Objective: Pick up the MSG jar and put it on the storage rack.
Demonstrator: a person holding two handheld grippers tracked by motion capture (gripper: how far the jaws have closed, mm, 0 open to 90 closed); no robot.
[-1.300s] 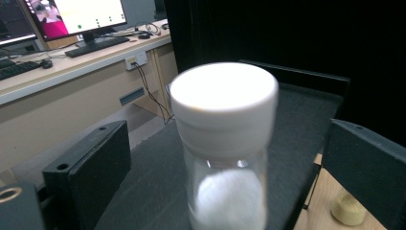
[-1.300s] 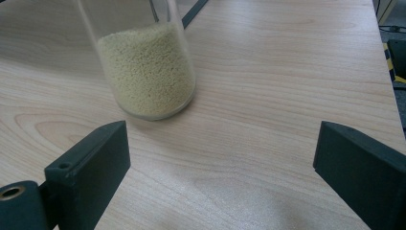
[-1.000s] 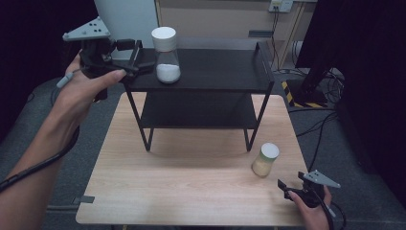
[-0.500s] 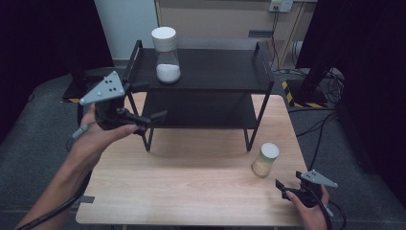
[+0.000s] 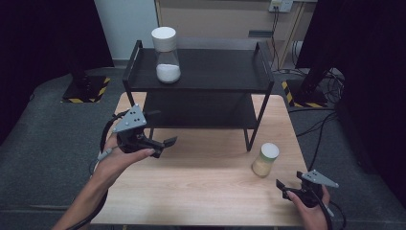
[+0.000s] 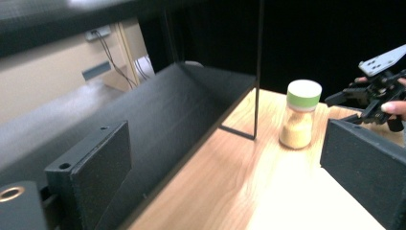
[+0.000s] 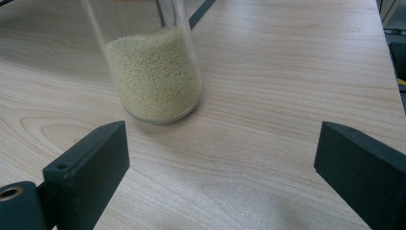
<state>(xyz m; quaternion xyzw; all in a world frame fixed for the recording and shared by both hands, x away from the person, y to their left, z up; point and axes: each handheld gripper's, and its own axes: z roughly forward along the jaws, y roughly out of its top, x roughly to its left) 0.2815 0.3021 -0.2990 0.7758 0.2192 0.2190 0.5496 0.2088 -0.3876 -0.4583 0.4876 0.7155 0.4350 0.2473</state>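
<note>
- High view: left tool [image 5: 160, 143] hovers over the bench's [image 5: 201, 191] left side, just before the black shelf [image 5: 215, 72]; jaws apart, nothing between them.
- Right tool [image 5: 287, 187] at the near right corner, jaws wide apart, empty.
- Jar of yellowish grains [image 5: 265, 159], pale lid, upright on the bench just ahead of the right tool, near the shelf's right leg.
- Jar of white powder [image 5: 166, 54], upright on the shelf's top tier, left end.
- Likely step: right tool takes the grain jar. Advice: centre the jaws, grip low on the glass, close gently.
- Bench: pale wood grain. Room: grey carpet, dark curtains, trailing cables.
</note>
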